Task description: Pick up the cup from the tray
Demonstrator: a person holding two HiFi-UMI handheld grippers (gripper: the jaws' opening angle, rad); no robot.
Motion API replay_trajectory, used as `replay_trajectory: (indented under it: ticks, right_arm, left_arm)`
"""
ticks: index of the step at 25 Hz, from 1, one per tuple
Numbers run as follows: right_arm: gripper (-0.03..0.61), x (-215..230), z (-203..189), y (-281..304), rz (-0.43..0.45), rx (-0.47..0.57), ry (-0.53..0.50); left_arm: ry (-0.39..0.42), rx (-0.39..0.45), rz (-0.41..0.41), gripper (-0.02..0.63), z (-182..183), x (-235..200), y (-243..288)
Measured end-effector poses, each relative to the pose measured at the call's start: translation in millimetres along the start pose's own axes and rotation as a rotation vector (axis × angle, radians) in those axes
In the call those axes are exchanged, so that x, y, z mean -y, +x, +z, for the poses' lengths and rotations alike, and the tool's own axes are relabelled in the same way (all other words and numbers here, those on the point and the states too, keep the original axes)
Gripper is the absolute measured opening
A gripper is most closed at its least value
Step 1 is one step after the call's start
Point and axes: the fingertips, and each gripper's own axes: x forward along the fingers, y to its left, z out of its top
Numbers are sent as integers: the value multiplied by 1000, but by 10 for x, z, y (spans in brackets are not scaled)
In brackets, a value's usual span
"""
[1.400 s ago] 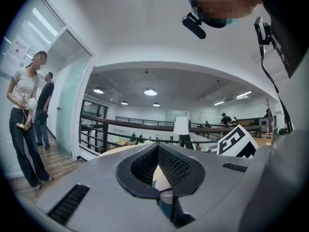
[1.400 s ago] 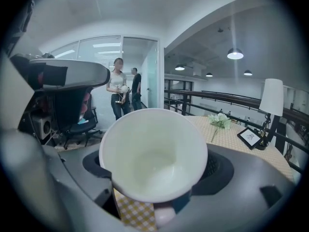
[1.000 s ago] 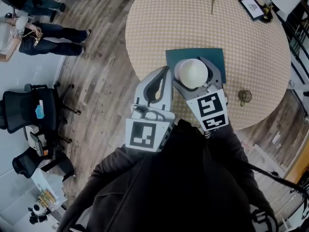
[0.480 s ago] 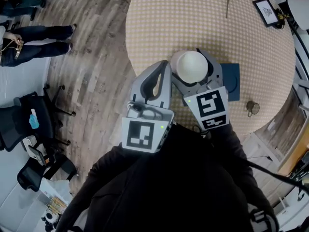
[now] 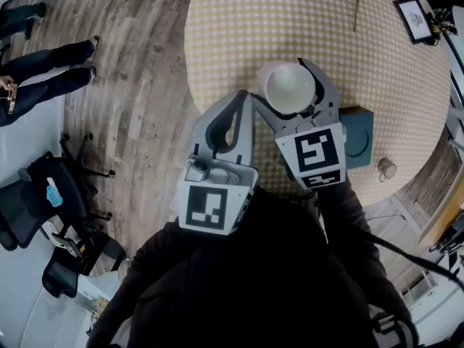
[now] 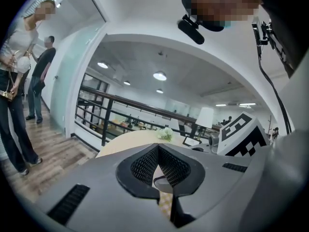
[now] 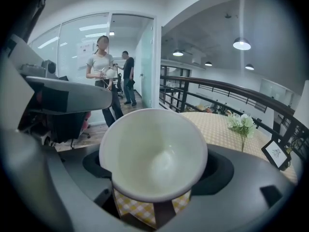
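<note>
The right gripper (image 7: 154, 190) has its fingers clamped on the white cup (image 7: 153, 151), which stands upright between them with its mouth open. Just left of them, the left gripper (image 6: 158, 151) has its fingers pressed together on nothing. Beyond the right fingers, to their right, the teal tray (image 5: 360, 133) lies on the checked table (image 5: 232, 27).

Office room with a round table (image 5: 232, 20) on a wood plank floor (image 5: 138, 93)
Yellow-checked cloth covers the table; black office chairs (image 5: 29, 187) stand aside, a dark railing (image 7: 227, 87) runs behind, ceiling lamps (image 7: 241, 43) glow, glass wall (image 7: 67, 47) beyond
</note>
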Motion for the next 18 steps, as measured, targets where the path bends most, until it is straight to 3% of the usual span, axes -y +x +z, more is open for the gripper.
replay_trajectory:
  ticks: [18]
  right_arm:
    - [425, 107, -413, 683, 83, -129, -8]
  left_arm:
    - [-72, -95, 67, 3, -369, -496, 227]
